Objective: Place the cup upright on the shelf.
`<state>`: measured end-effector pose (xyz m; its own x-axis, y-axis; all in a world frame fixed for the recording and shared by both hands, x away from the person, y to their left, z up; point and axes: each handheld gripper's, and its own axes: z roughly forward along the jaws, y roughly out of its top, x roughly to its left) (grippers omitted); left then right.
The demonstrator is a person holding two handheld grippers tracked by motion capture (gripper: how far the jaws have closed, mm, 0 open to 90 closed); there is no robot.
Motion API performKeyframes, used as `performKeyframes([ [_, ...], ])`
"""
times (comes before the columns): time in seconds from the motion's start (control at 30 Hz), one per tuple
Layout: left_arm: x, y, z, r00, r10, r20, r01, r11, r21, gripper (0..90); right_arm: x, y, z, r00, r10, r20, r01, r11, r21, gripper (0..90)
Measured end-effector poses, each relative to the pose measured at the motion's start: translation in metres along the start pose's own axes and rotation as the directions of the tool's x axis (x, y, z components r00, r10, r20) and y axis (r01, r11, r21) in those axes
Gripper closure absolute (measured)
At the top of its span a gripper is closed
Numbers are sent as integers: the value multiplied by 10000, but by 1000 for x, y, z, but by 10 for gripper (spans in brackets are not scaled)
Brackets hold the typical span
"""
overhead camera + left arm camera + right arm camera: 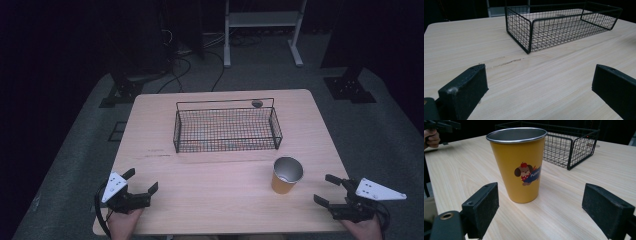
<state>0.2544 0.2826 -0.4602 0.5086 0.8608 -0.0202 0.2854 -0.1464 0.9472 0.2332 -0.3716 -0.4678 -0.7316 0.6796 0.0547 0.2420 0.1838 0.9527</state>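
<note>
A pale wooden table [210, 200] stands on grey floor [380, 140], with a black wire basket [226, 129] set toward its far side, roughly centred, its long sides running left to right. The basket's far rim sits close to the table's far edge, and a small dark thing rests there that I cannot make out. Bare wood lies on both sides of the basket and across the whole near half of the table. A yellow cup [287, 175] with a metal rim stands upright on the near right part, apart from the basket's near right corner and well in from the right edge; in the right gripper view it carries a cartoon dog picture. The left gripper [143, 181] rests at the near left corner, held by a hand [124, 221] coming in over the near edge, its jaws spread wide with nothing between them. The right gripper [327, 189] sits at the near right corner, right at the table's edge, its jaws also spread wide and empty, pointing toward the cup, which stands just beyond them and does not touch either. A faint dark scuff [504, 63] marks the wood near the basket's near left corner. Beyond the table, a white frame [262, 27] and cables [192, 57] lie on the floor.
</note>
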Motion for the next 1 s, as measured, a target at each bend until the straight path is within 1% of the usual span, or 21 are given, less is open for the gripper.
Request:
performKeyframes([
  [0.1,0,0,0,10000,40,-56,-39,10000,26,0,-1,1,2,10000,24,-28,-24,10000,-6,133],
  [0.2,0,-1,0,10000,-45,-27,45,10000,-57,0,-1,1,4,10000,-11,-57,11,10000,-29,133],
  [0.4,1,-1,-3,10000,-48,-37,48,10000,-76,0,2,4,8,9999,-59,-148,58,10000,-61,133],
  [0.63,2,-1,-6,10000,-78,-40,77,9998,-196,0,5,11,18,9991,-243,-338,243,9997,3,133],
  [0.73,1,-1,-7,10000,31,-86,-33,9996,-265,0,7,15,24,9986,-366,-386,368,9993,30,133],
  [0.87,-1,0,-8,9999,97,-105,-100,9997,-233,0,8,18,33,9985,-362,-406,368,9992,125,133],
  [1.0,-1,0,-9,9998,151,-138,-154,9996,-242,0,10,20,37,9987,-313,-407,319,9994,127,133],
])
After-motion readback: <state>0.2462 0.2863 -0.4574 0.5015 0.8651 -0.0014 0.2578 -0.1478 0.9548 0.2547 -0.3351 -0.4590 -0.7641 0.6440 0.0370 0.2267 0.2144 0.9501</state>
